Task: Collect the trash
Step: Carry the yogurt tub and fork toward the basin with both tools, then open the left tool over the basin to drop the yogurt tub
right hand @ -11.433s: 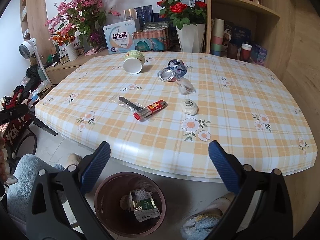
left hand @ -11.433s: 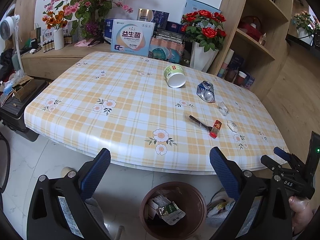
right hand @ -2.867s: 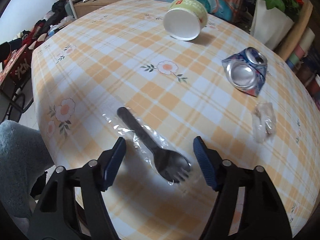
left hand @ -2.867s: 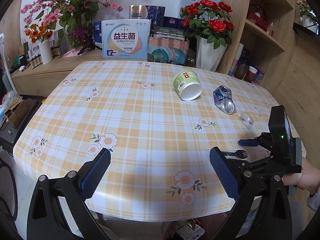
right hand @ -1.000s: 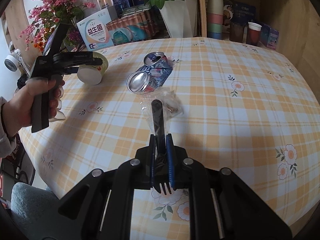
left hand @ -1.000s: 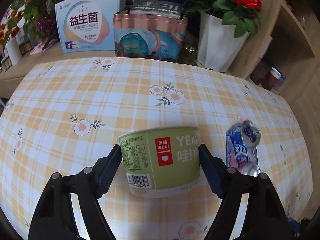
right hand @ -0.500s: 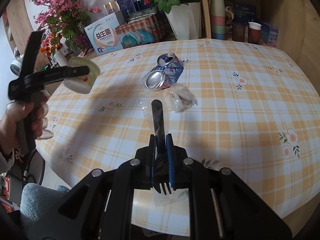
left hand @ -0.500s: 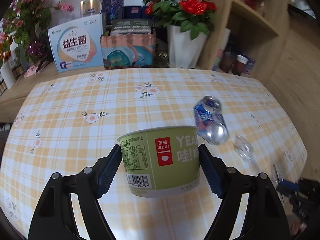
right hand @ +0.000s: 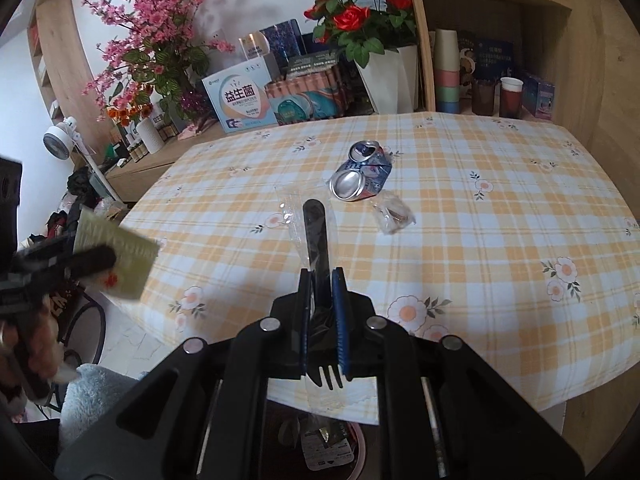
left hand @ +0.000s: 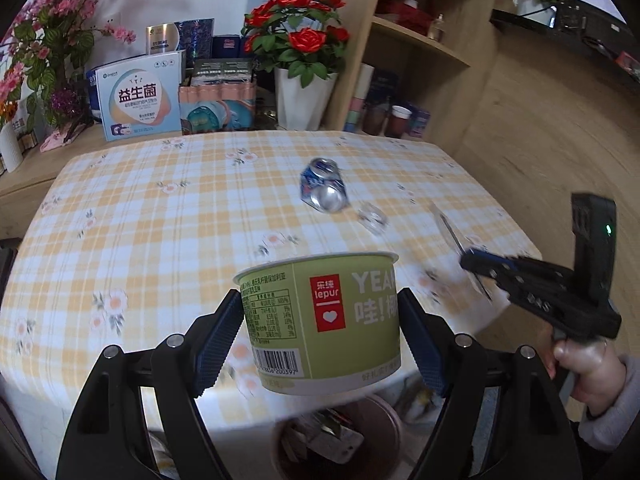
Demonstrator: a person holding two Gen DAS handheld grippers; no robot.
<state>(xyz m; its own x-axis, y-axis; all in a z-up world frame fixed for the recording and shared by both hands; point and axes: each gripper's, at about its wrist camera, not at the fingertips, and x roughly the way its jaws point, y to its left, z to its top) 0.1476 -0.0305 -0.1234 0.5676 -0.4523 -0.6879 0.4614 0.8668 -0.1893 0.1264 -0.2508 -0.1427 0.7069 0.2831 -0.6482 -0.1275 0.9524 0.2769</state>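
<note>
My left gripper (left hand: 322, 330) is shut on a green paper cup (left hand: 324, 320), held in the air over the table's near edge; the same cup (right hand: 116, 258) shows blurred at the left of the right wrist view. My right gripper (right hand: 321, 300) is shut on a black plastic fork in a clear wrapper (right hand: 316, 232), handle pointing away. That gripper (left hand: 476, 262) also appears at the right of the left wrist view, held by a hand. A crushed blue can (left hand: 323, 192) (right hand: 362, 176) and a crumpled clear wrapper (left hand: 372, 220) (right hand: 394, 212) lie on the checked tablecloth (left hand: 160, 216). A brown trash bin (left hand: 340, 440) stands on the floor below.
Behind the table stand a white vase of red roses (left hand: 304, 92), boxes (left hand: 138, 98) and pink blossom branches (right hand: 156, 40). Wooden shelves (left hand: 420, 44) with cups fill the right side. A small fan (right hand: 60, 136) and clutter sit at the far left.
Both grippers pulled back from the table toward its near edge and rose, carrying the cup and the fork. The bin has come into view under the cup.
</note>
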